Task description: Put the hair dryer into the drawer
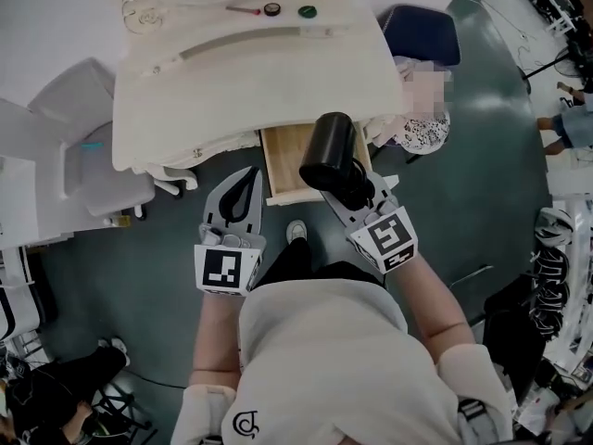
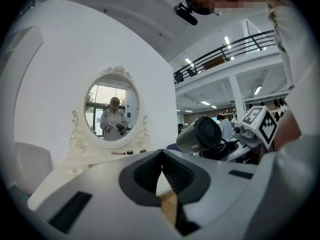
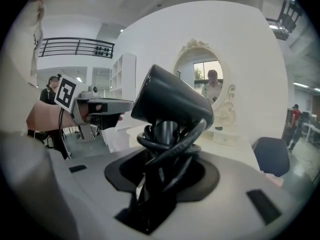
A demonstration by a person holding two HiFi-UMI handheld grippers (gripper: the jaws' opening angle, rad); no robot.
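**L tongs** [image 1: 248, 182]: tips together, nothing betw. them. Own gripper view shows only bare wood through the gap behind the tips. They sit low in front of the cream carved dressing table [image 1: 250, 72], just left of the open drawer.

**Light wooden drawer** [image 1: 281, 160]: pulled out from under the table's front edge, at 1 o'clock from L tongs. The visible part of its floor looks bare; right half is covered by the dryer in head view.

**Black hair dryer, cord coiled round its handle** [image 1: 326, 151]: not in the drawer yet. It overlaps the drawer's right half, barrel at 11 o'clock from R tongs. Prob. held above the opening; height can't be told.

**R tongs** [image 1: 359, 191]: part-way apart, clamped on the dryer handle + cord loops. Own gripper view has the barrel tilted up-left above the grip.

Step in hand (my read): lower dryer into drawer. To do it well:
- Nudge toward 9 o'clock so the barrel centres over the opening, clear of the right wall.
- Lay the barrel flat, else it may foul the table edge on closing.
- Keep the coil clamped till the body rests on the drawer floor; loose loops could hang over the rim.
- Widen only then, back out toward 6 o'clock.
- L tongs are free, so they could steady the drawer front.
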